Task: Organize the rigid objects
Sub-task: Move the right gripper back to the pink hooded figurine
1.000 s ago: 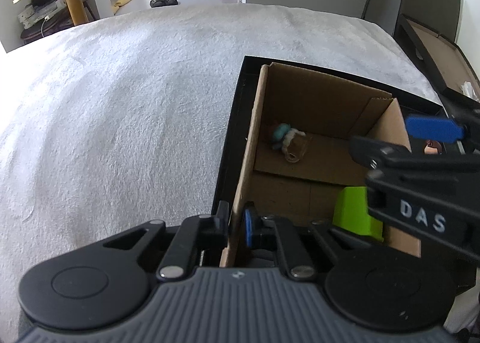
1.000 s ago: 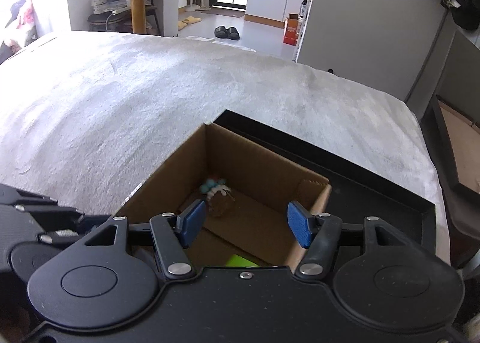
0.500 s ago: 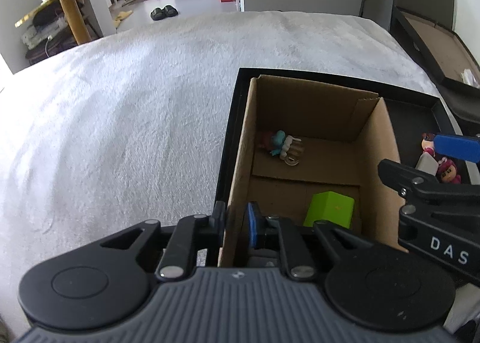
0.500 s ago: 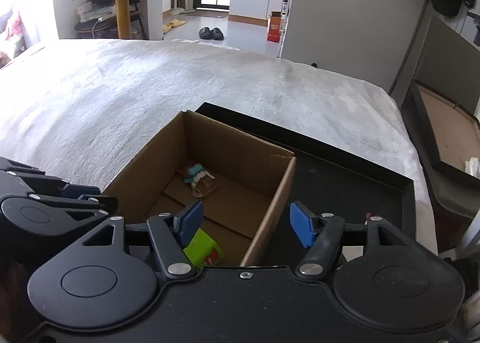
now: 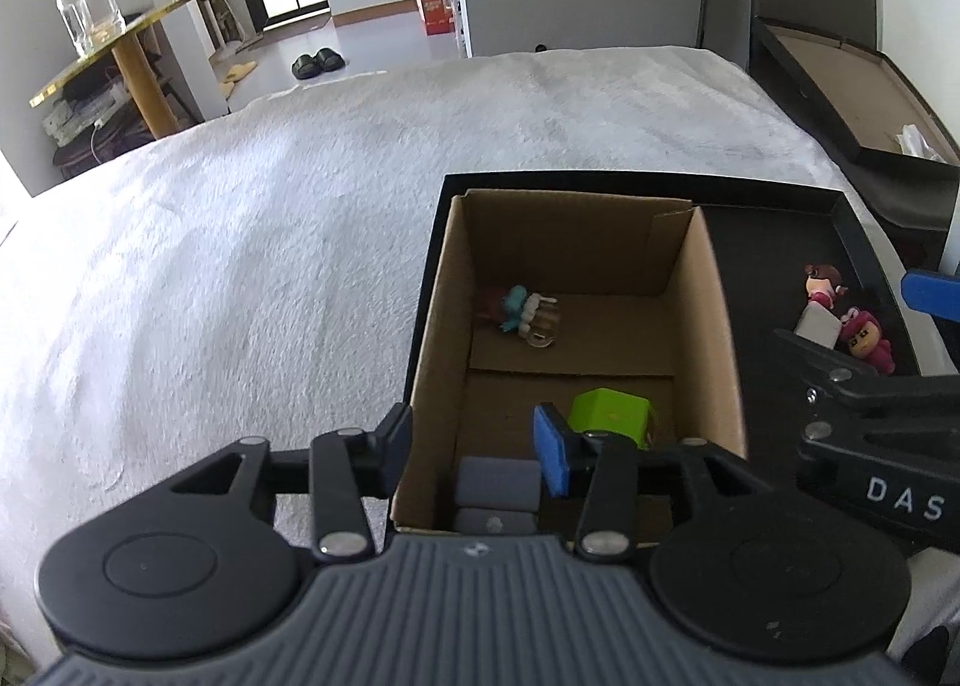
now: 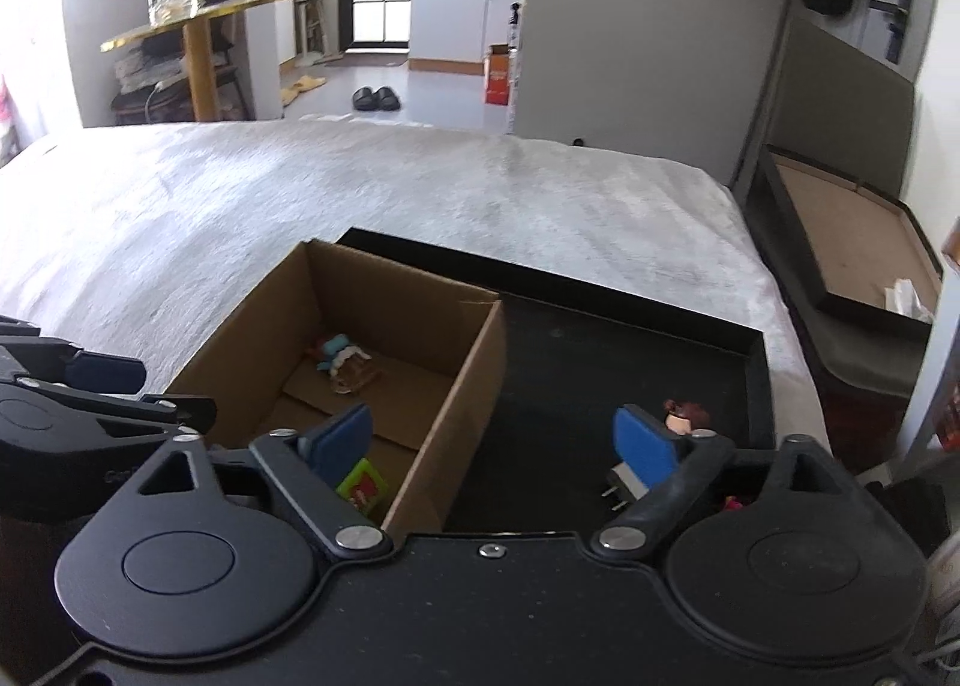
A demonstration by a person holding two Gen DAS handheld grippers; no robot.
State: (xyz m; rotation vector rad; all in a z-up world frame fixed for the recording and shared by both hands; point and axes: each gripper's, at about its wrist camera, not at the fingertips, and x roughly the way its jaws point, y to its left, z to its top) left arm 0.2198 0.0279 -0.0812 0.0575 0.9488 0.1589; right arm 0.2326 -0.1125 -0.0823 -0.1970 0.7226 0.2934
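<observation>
Take the cardboard box [image 5: 576, 290] as your landmark; it stands in the left part of the black tray [image 5: 774, 230], which lies on the white bed cover [image 5: 240, 266].

Your left hand-held gripper [image 5: 474, 443] is open, its jaws straddling the box's near-left wall without pinching it: one finger is outside, the blue pad inside. If you swing or lift from here, that wall will likely catch between the fingers and drag or tip the box, since light cardboard slides easily on a smooth tray.

Inside the box, toward the far left corner, a small doll with teal hair [image 5: 510, 308] lies on its side, touching a clear little jar [image 5: 543, 326]. Nearer you sits a lime-green block [image 5: 609, 416], just beyond the left gripper's blue pad; closing there could nudge it.

To the right of the box, on the bare tray floor, stand two small pink figures [image 5: 825, 284] and a white plug adapter [image 6: 621, 485], close together. They look hard, small and rounded, so a pinch off-centre will probably squirt one out sideways.

Your right hand-held gripper [image 6: 498, 440] is wide open and empty, hovering above the box's right wall, its right pad just over the adapter. Dropping straight down risks striking that wall; shift right of the box first. The adapter's prongs point toward you and may snag a finger.
</observation>
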